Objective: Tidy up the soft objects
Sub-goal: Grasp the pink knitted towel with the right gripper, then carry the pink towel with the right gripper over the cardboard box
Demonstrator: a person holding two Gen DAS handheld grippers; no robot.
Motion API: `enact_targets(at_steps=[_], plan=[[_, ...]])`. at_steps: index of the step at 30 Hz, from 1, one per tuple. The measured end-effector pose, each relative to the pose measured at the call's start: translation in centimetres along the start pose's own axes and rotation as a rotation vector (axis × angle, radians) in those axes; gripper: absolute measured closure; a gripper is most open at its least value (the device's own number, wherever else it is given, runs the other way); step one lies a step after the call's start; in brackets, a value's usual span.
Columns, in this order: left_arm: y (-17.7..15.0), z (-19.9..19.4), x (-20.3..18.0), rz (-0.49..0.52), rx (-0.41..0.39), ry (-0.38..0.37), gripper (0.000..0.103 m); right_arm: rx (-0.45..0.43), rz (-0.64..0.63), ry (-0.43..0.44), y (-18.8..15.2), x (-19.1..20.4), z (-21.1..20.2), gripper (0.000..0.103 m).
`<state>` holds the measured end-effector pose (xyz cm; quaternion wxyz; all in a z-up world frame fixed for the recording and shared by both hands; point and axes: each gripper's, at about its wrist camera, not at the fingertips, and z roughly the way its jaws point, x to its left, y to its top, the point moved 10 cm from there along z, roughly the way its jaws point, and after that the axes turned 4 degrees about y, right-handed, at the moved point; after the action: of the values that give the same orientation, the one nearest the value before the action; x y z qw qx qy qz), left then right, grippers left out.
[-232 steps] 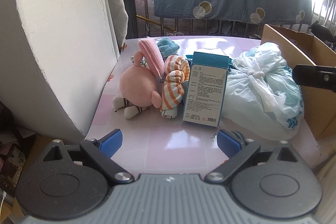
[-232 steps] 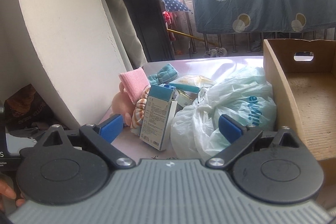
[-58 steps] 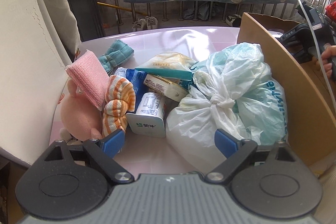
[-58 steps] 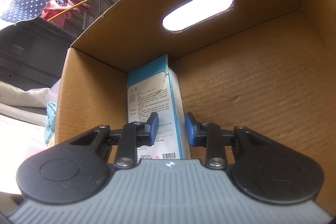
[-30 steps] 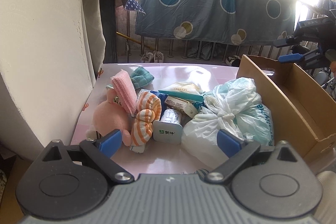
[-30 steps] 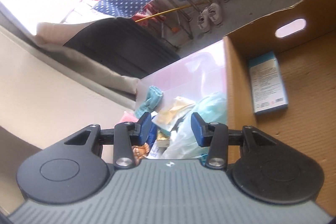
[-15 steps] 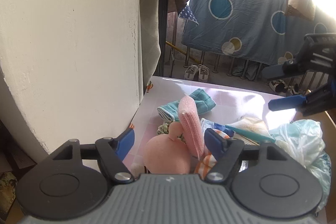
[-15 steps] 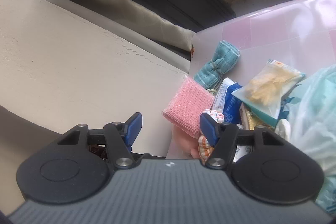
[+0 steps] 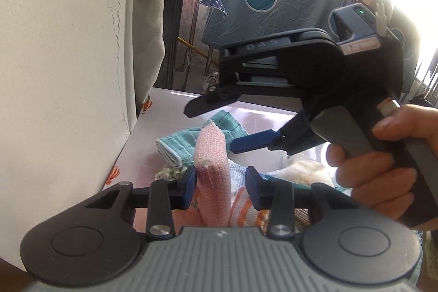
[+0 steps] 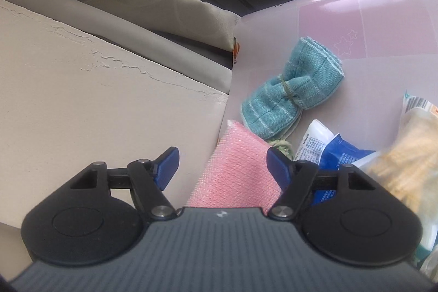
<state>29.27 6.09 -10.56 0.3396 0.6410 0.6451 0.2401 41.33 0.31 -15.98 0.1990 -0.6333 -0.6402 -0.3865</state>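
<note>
White wall at left; left gripper (image 9: 221, 182) partly open, straddling upright pink sponge cloth (image 9: 212, 168), left pad touching, right pad apart, nothing clamped; teal towel bundle (image 9: 191, 140) just beyond on pink table (image 10: 383, 26); right gripper (image 10: 223, 164) wide open, empty, hovering over same cloth. Risk: both tools converging, likely collision; one-sided contact could topple cloth onto striped plush (image 9: 246, 211).
</note>
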Motion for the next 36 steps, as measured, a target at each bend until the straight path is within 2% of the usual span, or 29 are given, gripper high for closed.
enact_targets(at_steps=[5, 6, 7, 8, 9, 10, 13, 15, 18, 21, 23, 28, 36], plan=[[-0.3, 0.3, -2.0, 0.033, -0.013, -0.065, 0.065, 0.042, -0.073, -0.089, 0.0, -0.5, 1.0, 0.029], [-0.4, 0.2, -2.3, 0.038, -0.012, -0.083, 0.065, 0.042, -0.079, -0.104, -0.1, -1.0, 0.8, 0.034], [-0.6, 0.2, -2.7, 0.044, -0.011, -0.098, 0.065, 0.042, -0.08, -0.114, -0.2, -1.6, 0.4, 0.046], [-0.9, 0.1, -3.2, 0.053, -0.011, -0.11, 0.065, 0.041, -0.074, -0.116, -0.4, -2.2, -0.1, 0.053], [-1.0, 0.0, -3.4, 0.057, -0.008, -0.12, 0.065, 0.041, -0.059, -0.111, -0.5, -2.9, -0.4, 0.067], [-1.3, -0.1, -3.6, 0.056, 0.0, -0.131, 0.065, 0.038, -0.033, -0.092, -0.6, -3.6, -0.8, 0.072], [-1.9, -0.6, -3.6, 0.04, 0.019, -0.154, 0.058, 0.0, 0.034, -0.006, -0.5, -4.8, -2.5, 0.073], [-2.1, -1.1, -3.3, 0.02, 0.023, -0.168, 0.039, -0.032, 0.06, 0.049, -0.3, -5.1, -4.0, 0.074], [-2.3, -1.5, -3.1, -0.016, 0.035, -0.193, 0.025, -0.06, 0.075, 0.102, -0.4, -5.5, -5.6, 0.074], [-2.1, -0.5, -2.9, -0.056, 0.067, -0.183, 0.014, -0.064, 0.107, 0.13, -0.7, -6.3, -6.3, 0.074], [-2.1, 0.2, -2.8, -0.091, 0.095, -0.186, 0.013, -0.065, 0.123, 0.149, -1.0, -6.7, -6.7, 0.074], [-2.2, 0.6, -3.5, -0.136, 0.137, -0.254, 0.016, -0.061, 0.124, 0.175, -2.0, -6.2, -7.3, 0.074], [-1.1, -2.6, -5.1, -0.094, 0.09, -0.277, 0.018, -0.094, 0.091, 0.21, -2.9, -3.9, -10.6, 0.074]])
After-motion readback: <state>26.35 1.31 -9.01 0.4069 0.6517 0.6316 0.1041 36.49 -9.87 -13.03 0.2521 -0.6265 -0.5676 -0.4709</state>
